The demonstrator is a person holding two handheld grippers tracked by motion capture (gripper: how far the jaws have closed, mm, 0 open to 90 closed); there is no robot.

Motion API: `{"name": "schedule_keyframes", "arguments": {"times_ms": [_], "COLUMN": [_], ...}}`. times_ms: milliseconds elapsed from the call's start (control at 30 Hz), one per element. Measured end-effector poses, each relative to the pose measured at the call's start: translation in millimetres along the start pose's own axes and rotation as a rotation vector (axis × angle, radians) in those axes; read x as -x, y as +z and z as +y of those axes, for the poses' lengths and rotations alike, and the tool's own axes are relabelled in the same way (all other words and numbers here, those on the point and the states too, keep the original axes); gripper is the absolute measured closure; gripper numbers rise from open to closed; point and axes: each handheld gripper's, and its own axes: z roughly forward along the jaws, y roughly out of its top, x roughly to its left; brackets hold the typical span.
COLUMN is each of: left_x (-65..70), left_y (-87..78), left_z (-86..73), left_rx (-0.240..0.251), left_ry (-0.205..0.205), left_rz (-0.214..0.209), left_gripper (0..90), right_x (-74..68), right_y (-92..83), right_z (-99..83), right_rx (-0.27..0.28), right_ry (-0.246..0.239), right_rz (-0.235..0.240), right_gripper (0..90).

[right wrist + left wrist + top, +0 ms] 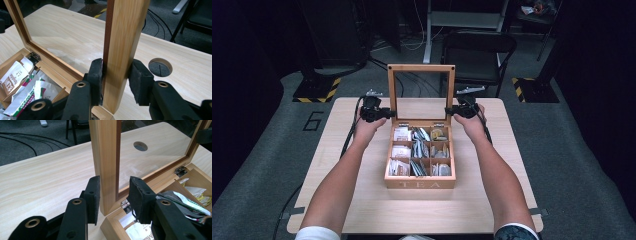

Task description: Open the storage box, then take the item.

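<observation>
A wooden tea box (419, 183) stands mid-table with its glass-paned lid (421, 68) upright. Its compartments hold several tea bags (419, 150). My left gripper (384, 114) straddles the lid's left side rail (106, 157). In the left gripper view (114, 180) one pad lies against the rail and the other stands a little clear of it, so the jaws are open. My right gripper (452, 111) is shut on the lid's right side rail (127, 30), both pads pressed against the wood (117, 62). Tea bags (15, 75) lie below the lid's hinge.
The light wooden table (362, 200) has bare room on both sides of the box and in front of it. A round cable hole (160, 67) sits behind the lid. A black chair (477, 50) and floor cables lie beyond the table's far edge.
</observation>
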Motion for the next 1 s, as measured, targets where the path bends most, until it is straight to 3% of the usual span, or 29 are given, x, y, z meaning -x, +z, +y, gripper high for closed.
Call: {"name": "schedule_keyframes", "arguments": {"times_ms": [33, 267, 333, 567, 767, 867, 1000], "left_x": [-0.1, -6.1, -6.0, -2.9, 0.2, 4.7, 10.9], "left_y": [-0.7, -3.6, -4.4, -11.0, -17.0, -19.5, -25.7], "left_z": [-1.1, -6.6, -6.4, -4.3, -2.6, -1.4, 0.7], "left_rx": [0.008, -0.021, -0.022, -0.020, -0.026, -0.024, -0.017], "left_ry": [-0.016, -0.024, -0.023, -0.019, 0.002, 0.003, 0.023], "left_rz": [0.001, 0.016, 0.013, 0.004, -0.012, -0.011, -0.021], "left_gripper": [60.6, 58.4, 57.9, 55.6, 52.1, 51.5, 50.5], "right_x": [-0.6, -4.2, -5.4, -9.9, -13.5, -13.7, -15.3], "right_y": [0.0, -0.5, -0.2, -13.7, -33.6, -40.5, -49.5], "right_z": [0.4, 0.5, 0.7, -0.2, -4.5, -8.7, -14.8], "right_rx": [-0.004, -0.013, -0.021, -0.014, -0.005, -0.012, -0.019], "right_ry": [0.000, -0.021, -0.043, -0.035, -0.012, -0.037, -0.047], "right_rz": [-0.003, -0.032, -0.041, -0.080, -0.076, -0.083, -0.057], "right_gripper": [64.0, 62.6, 58.1, 47.0, 43.3, 43.2, 45.9]}}
